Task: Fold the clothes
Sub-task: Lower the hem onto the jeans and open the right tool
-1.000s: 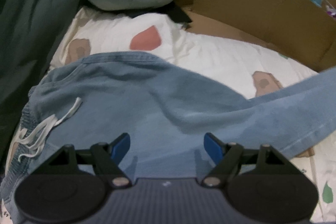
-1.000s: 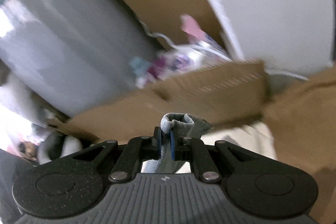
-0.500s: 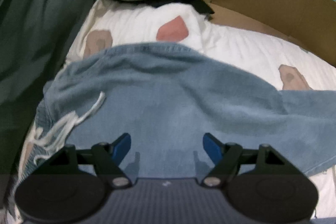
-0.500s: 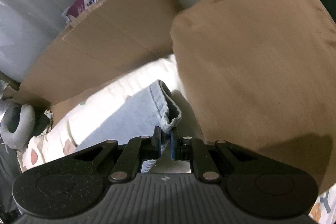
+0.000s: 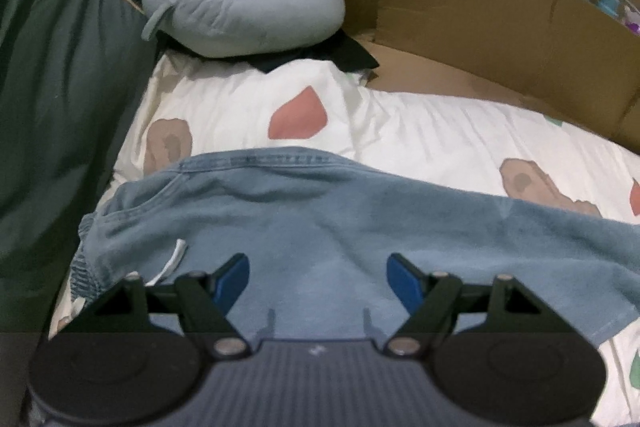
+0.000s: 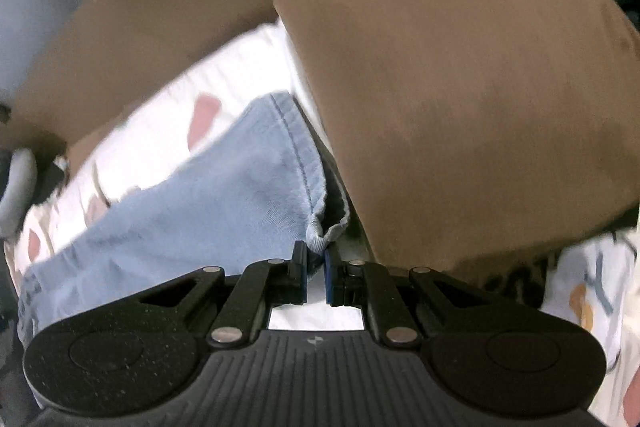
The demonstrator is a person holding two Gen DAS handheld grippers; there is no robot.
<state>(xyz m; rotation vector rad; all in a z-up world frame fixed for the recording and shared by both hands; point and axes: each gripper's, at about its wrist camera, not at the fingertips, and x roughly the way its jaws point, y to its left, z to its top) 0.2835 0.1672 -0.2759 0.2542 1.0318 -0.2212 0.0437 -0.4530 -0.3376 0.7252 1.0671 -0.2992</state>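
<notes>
Patterned bedsheet (image 5: 440,131) carries my blue trousers (image 5: 320,219). Right gripper (image 6: 316,267) fingers clamp the hem; left gripper (image 5: 318,277) fingers stand apart above. Thin pinch could slip, spoiling my fold.

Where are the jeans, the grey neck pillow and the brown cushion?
jeans (image 5: 320,219): left wrist view, middle of the denim.
grey neck pillow (image 5: 248,23): left wrist view, its curved lower body.
brown cushion (image 6: 460,75): right wrist view, centre of its face.
</notes>
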